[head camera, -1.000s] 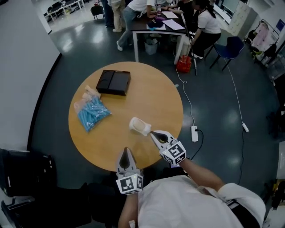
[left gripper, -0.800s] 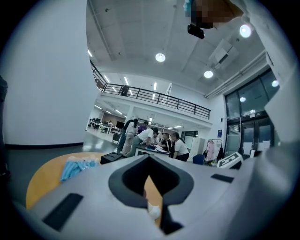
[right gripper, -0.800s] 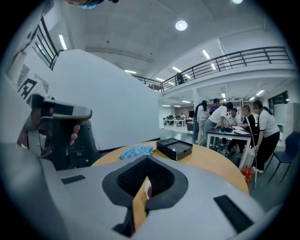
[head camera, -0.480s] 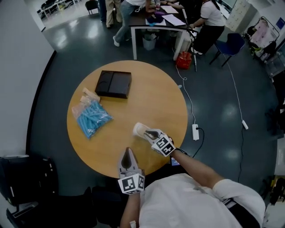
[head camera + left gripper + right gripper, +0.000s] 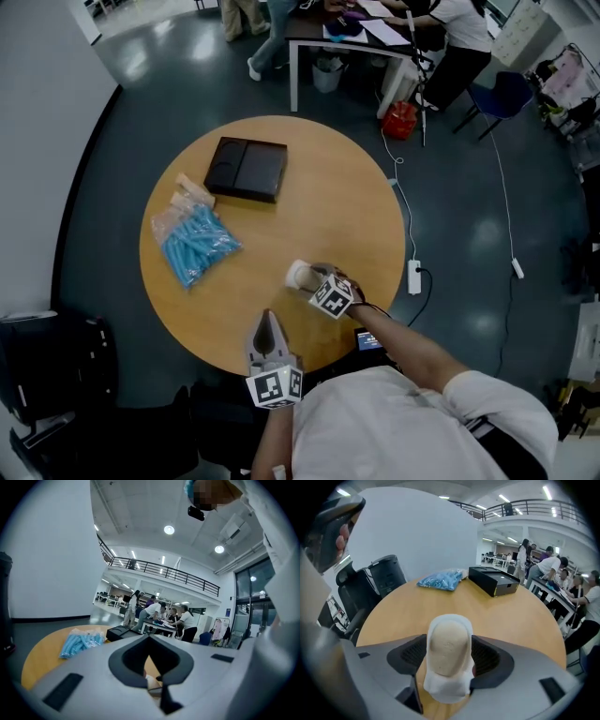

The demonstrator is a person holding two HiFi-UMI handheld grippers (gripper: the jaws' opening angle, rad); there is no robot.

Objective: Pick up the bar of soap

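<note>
The bar of soap [image 5: 299, 275] is beige and lies in a white holder on the round wooden table [image 5: 328, 187], near its front right. My right gripper [image 5: 315, 279] reaches over it from the near side. In the right gripper view the soap [image 5: 449, 644] lies between the two jaws of the right gripper [image 5: 449, 657], which are opening and stand wide on either side of it. My left gripper [image 5: 268, 323] hangs at the table's near edge, shut and empty, apart from the soap. In its own view the left gripper [image 5: 150, 641] points across the table.
A flat black box [image 5: 246, 169] lies at the table's far side, and a bag of blue pieces [image 5: 195, 242] at the left. On the floor are a power strip [image 5: 414, 277] with its cable at the right and a black chair [image 5: 56, 366] at the left. People stand at a far desk.
My right gripper has moved forward and left over the soap, and its jaws have gone from shut to wide apart around it. The left gripper has stayed where it was.
</note>
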